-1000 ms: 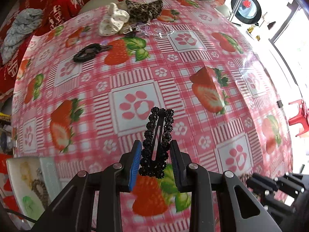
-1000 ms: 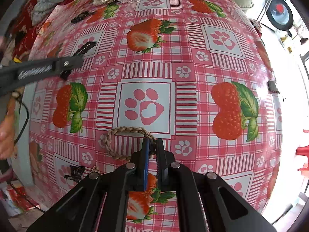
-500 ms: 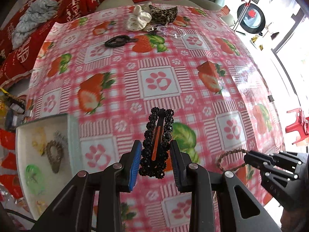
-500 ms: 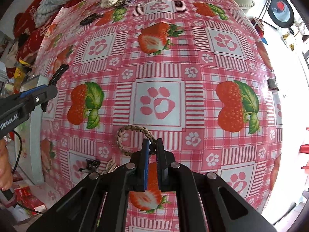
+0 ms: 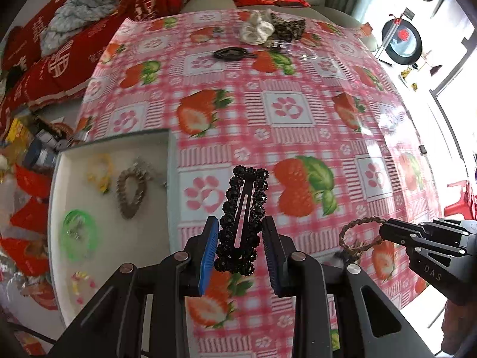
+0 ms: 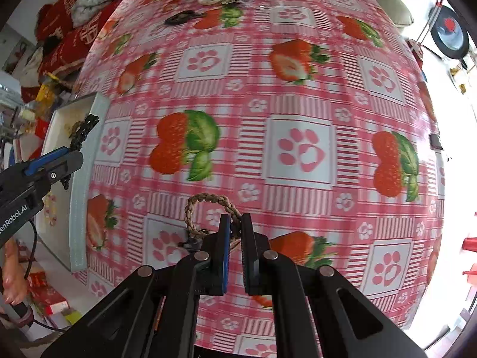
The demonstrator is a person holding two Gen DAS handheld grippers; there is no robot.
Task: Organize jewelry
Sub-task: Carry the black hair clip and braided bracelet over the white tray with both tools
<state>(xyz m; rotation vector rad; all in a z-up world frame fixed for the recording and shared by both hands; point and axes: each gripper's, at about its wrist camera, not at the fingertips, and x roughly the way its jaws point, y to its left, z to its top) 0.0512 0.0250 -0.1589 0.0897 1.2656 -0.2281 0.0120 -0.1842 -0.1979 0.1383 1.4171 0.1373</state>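
My left gripper is shut on a black beaded hair clip and holds it above the table, just right of a white tray. The tray holds a metal chain bracelet, a green ring and yellow pieces. My right gripper is shut on a brown braided bracelet, lifted over the tablecloth. The right gripper also shows in the left wrist view, holding the braided bracelet. The left gripper with the clip shows at the left of the right wrist view, beside the tray.
A pink strawberry tablecloth covers the table. At the far edge lie a black hair tie, a white scrunchie and a leopard scrunchie. Red cushions and clutter sit off the table's left side.
Both grippers have pulled back and swung left with their items. The tray has come into fuller view beside the left gripper. The braided bracelet has lifted off the cloth.
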